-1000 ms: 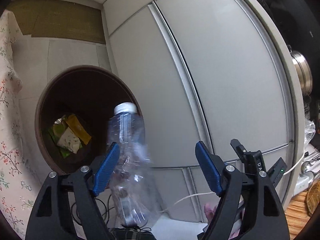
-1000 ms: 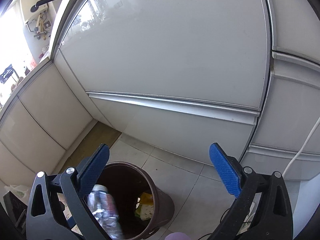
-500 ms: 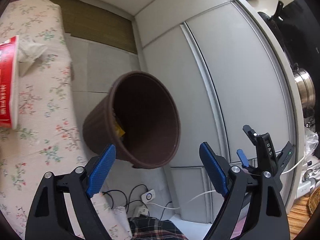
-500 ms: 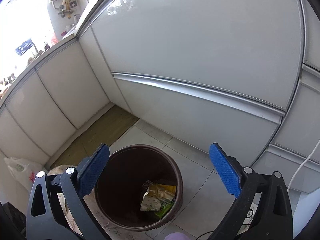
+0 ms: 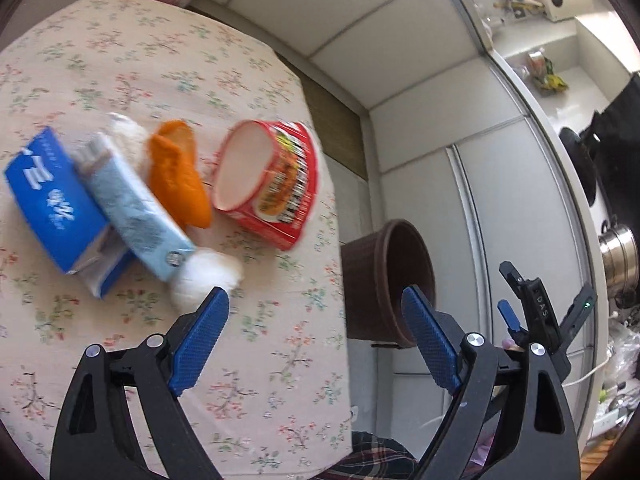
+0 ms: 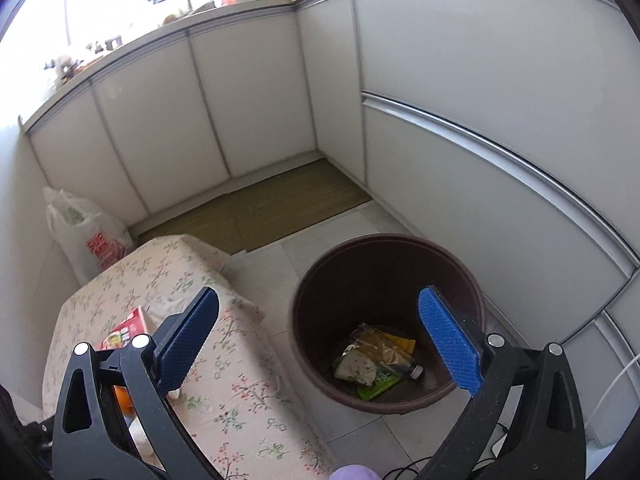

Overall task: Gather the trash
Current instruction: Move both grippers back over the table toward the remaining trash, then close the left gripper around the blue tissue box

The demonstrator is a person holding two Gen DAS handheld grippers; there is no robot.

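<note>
**Some trash binned, a pile left on the table**

The brown trash bin [image 6: 386, 320] stands on the tiled floor just right of the table [image 5: 280, 340] with the flowered cloth, and it already holds some trash: crumpled wrappers [image 6: 372, 362] in yellow, pale and green, plus what looks like a small dark bottle, lying at its bottom. That part I judge done.

What remains sits in a cluster on the tabletop, toward its left and far side: a red instant-noodle cup [image 5: 268, 184] tipped on its side, an orange peel [image 5: 178, 176], a light-blue carton [image 5: 132, 208] lying across a dark-blue box [image 5: 48, 196], and a white wad of tissue [image 5: 206, 276] nearest the left gripper [image 5: 316, 344]. (The left view is blurred, so finer labels cannot be read.)

The left gripper's jaws are opening wide, with nothing between them. The right gripper [image 6: 320, 340] also stands wide apart and empty, above the gap between table and bin. My guess is roughly the middle of the job.
</note>
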